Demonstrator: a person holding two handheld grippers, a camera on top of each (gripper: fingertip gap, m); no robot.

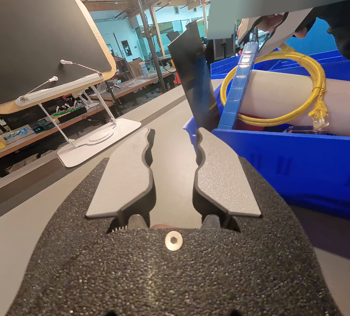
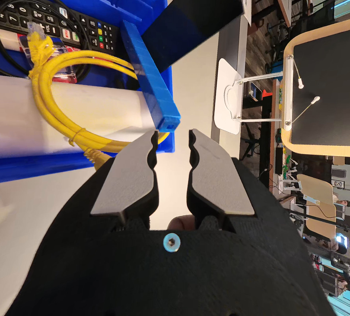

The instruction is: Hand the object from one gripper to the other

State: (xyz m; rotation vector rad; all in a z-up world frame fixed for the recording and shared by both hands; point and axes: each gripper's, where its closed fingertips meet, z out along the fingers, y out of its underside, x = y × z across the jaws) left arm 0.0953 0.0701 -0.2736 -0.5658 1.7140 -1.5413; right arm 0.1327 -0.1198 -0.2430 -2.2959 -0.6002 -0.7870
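Jaws on both grippers stand apart with nothing between them. Left gripper (image 1: 175, 132) sits low over the grey table (image 1: 170, 183), tips just short of the near corner of the blue bin (image 1: 284, 159). Right gripper (image 2: 173, 133) has its left fingertip right beside the square end of the blue segmented bar (image 2: 151, 77); touching or a hair apart, can't tell, that edge is motion-blurred.

The bar leans out of the bin over its rim, lower end hidden inside. Behind it: white roll (image 2: 91, 106) lying across the bin, coiled yellow network cable (image 2: 56, 98) draped over it, black remote (image 2: 62, 24) under both, mostly covered. A black flat panel (image 1: 191, 72) also sticks up from the bin corner, base out of sight.

Farther off on the table, a white stand (image 1: 98, 142) carries a tilted black board (image 1: 43, 32), cut off at the frame edge.
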